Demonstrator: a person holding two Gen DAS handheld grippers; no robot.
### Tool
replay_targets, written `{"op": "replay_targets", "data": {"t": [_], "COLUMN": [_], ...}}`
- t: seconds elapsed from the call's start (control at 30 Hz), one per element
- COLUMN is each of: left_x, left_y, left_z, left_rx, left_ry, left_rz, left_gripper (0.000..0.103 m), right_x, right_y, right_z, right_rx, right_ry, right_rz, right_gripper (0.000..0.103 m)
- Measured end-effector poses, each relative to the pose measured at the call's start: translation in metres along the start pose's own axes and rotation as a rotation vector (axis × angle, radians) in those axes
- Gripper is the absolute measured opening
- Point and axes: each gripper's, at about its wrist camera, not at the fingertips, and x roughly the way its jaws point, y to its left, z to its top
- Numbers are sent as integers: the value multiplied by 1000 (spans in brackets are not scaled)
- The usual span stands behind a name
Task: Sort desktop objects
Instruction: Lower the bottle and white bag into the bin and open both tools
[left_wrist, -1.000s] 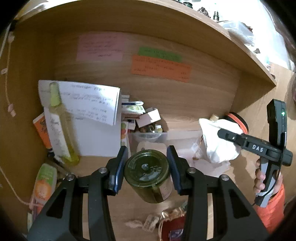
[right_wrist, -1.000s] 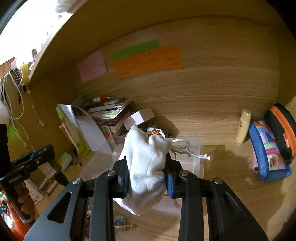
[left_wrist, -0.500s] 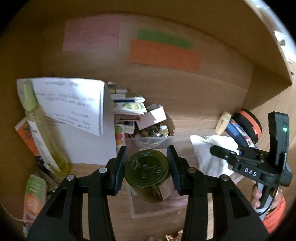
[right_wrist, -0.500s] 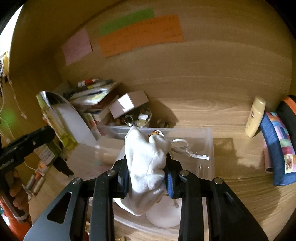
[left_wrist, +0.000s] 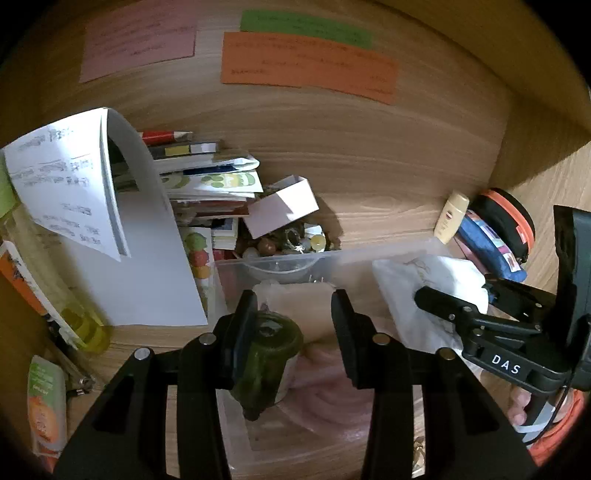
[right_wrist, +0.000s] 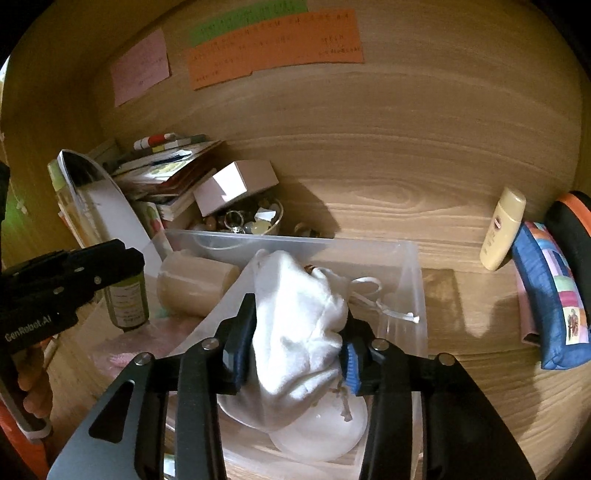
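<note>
My left gripper (left_wrist: 293, 317) is open. A dark green glass jar (left_wrist: 267, 360) with a green lid leans against its left finger, over the left part of a clear plastic bin (left_wrist: 332, 254). In the right wrist view the jar (right_wrist: 127, 299) stands with its base down in the bin (right_wrist: 410, 258), beside a beige roll (right_wrist: 192, 282). My right gripper (right_wrist: 297, 328) is shut on a white drawstring pouch (right_wrist: 295, 325) and holds it over the bin; the pouch also shows in the left wrist view (left_wrist: 424, 291).
A bowl of trinkets (right_wrist: 251, 221), a white box (right_wrist: 236, 184) and stacked books (left_wrist: 207, 177) sit behind the bin. Papers (left_wrist: 110, 221) and a yellow bottle (left_wrist: 77, 317) stand at left. A lotion tube (right_wrist: 504, 229) and pouches (right_wrist: 550, 295) lie at right.
Both grippers moved forward and down into the bin. The left gripper's fingers opened and the jar slipped from centred between them to leaning by the left finger. The right still holds the pouch.
</note>
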Motion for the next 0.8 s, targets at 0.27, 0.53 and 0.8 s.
{"op": "replay_targets", "data": {"t": [0.27, 0.53, 0.8], "left_x": [2, -12, -39], "left_y": [-6, -10, -3], "left_z": [0, 0, -1], "left_rx": [19, 25, 12], "left_ry": [16, -2, -50], "left_rz": [-22, -18, -7], "left_gripper": [45, 57, 74], "right_x": [12, 13, 7], "right_y": [9, 21, 22], "right_z": [-6, -10, -10], "right_rx": [-44, -115, -107], "right_ry": [58, 80, 127], "right_rz": [-48, -96, -117], "right_gripper": [49, 57, 72]}}
